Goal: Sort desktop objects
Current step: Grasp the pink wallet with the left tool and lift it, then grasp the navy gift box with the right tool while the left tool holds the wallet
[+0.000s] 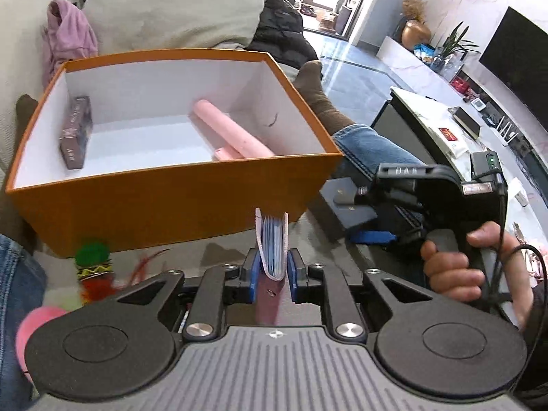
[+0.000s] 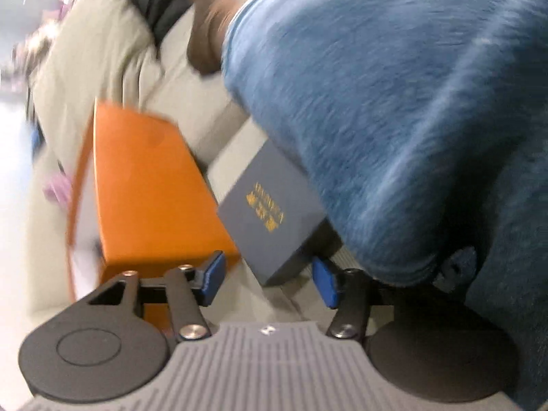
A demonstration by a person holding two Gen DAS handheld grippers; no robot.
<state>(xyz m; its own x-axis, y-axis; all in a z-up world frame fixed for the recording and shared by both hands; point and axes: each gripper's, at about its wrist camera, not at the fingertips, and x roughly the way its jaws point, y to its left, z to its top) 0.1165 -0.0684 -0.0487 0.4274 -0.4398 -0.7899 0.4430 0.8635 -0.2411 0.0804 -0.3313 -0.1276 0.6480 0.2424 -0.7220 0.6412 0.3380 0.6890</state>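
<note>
Clamped upright between the blue pads of the left gripper (image 1: 272, 270) is a thin card wallet (image 1: 272, 245), pale cover folded round blue leaves. Just beyond it an orange cardboard box (image 1: 164, 191) with white lining is seen, holding a pink cylinder (image 1: 233, 130) and a small dark carton (image 1: 76, 130). The right gripper (image 2: 269, 279) is held wide, nothing between its pads, tilted beside a matte grey box (image 2: 274, 215). A bare hand (image 1: 459, 267) is wrapped round its handle.
</note>
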